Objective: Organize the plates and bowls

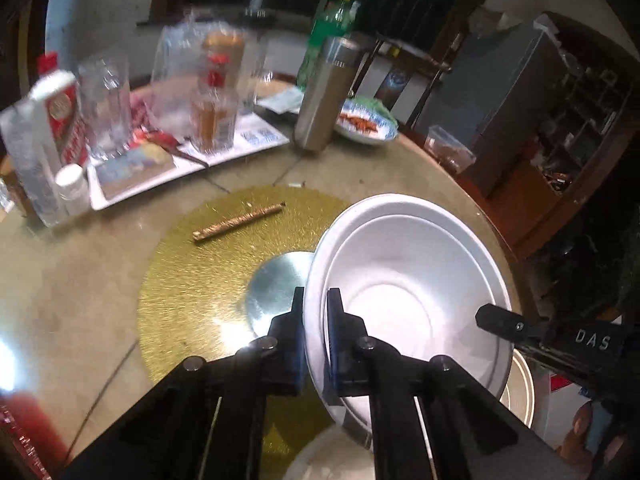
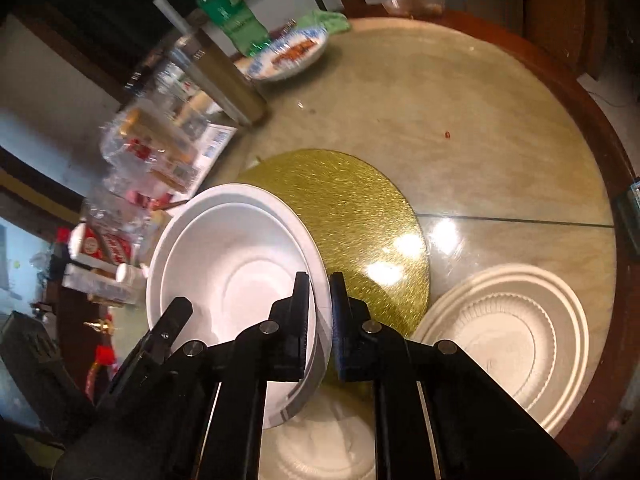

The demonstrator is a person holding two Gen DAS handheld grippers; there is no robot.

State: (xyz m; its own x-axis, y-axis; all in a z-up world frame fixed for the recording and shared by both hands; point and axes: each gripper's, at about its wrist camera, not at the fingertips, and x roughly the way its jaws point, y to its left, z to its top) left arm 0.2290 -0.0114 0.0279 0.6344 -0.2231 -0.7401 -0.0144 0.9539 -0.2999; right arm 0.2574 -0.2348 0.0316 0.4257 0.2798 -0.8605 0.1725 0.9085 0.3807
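Two nested white bowls (image 1: 404,280) hang tilted above the round table, held from both sides. My left gripper (image 1: 314,304) is shut on their left rim. My right gripper (image 2: 319,288) is shut on the opposite rim of the same bowls (image 2: 236,264); one of its fingertips (image 1: 492,316) shows at the right rim in the left wrist view. A cream ridged plate (image 2: 508,332) lies on the table to the right. Another pale dish (image 2: 320,444) sits below the bowls, partly hidden.
A gold round mat (image 1: 208,280) with a silver centre disc (image 1: 276,284) and a brown stick (image 1: 238,222) lies on the table. A steel flask (image 1: 326,96), green bottle (image 1: 328,36), food plate (image 1: 366,122), white tray (image 1: 168,168) and bottles crowd the far side.
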